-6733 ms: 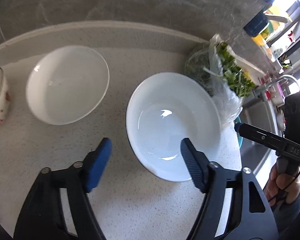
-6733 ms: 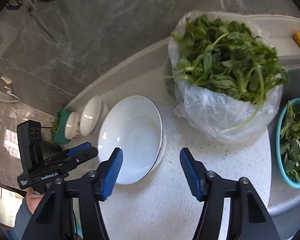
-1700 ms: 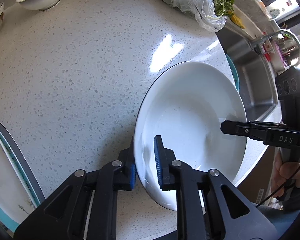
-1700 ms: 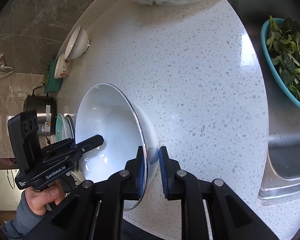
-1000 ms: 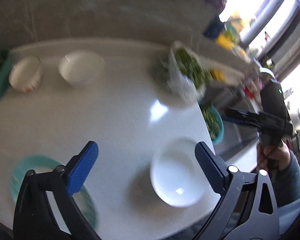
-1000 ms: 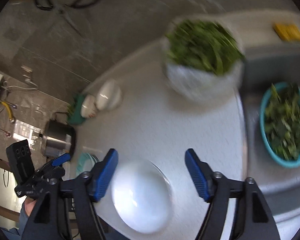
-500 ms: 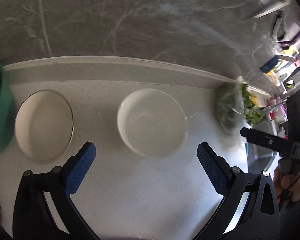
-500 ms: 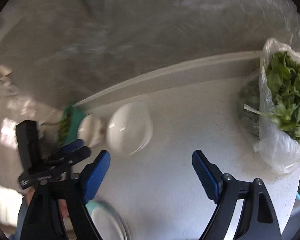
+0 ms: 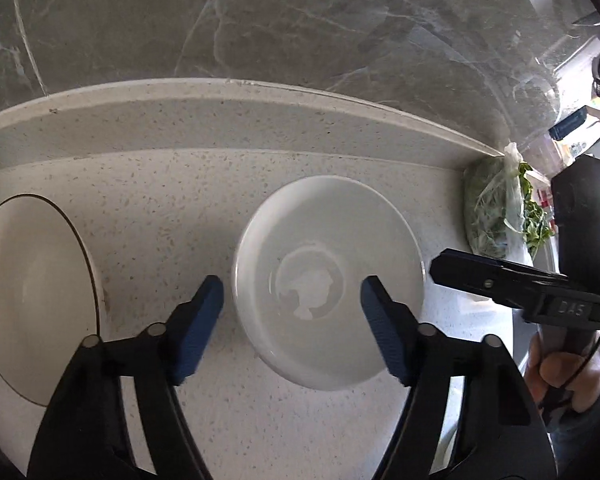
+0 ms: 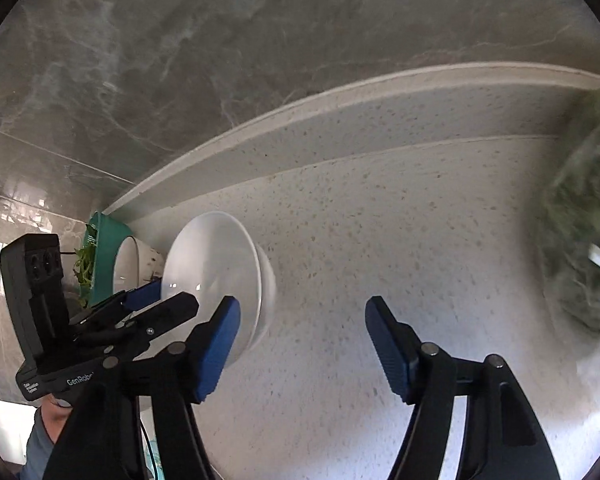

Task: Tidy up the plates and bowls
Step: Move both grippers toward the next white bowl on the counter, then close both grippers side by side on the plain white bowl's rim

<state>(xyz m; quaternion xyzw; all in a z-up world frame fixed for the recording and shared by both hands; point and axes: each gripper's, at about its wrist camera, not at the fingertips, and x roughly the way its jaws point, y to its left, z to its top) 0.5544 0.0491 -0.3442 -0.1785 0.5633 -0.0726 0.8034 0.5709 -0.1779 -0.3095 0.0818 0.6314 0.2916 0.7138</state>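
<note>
- We see the cream bowl with a thin dark rim (image 9: 32, 300) cut off at left, the bagged greens (image 10: 580, 240) blurred
- Our left gripper (image 9: 292, 304), jaws just narrowing yet still apart, straddles the round white ceramic bowl's (image 9: 328, 280) near-left rim on the speckled counter (image 9: 160, 200)
- Our right gripper (image 10: 302, 330), likewise narrowing, gapes beside it, over bare counter

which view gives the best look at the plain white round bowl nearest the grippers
The left wrist view. There the plain white round bowl is seen from above, centred, with its whole rim and inside showing; the left gripper straddles its near left rim, jaws open. The right wrist view shows it only obliquely at the left, partly hidden behind gripper fingers.
</note>
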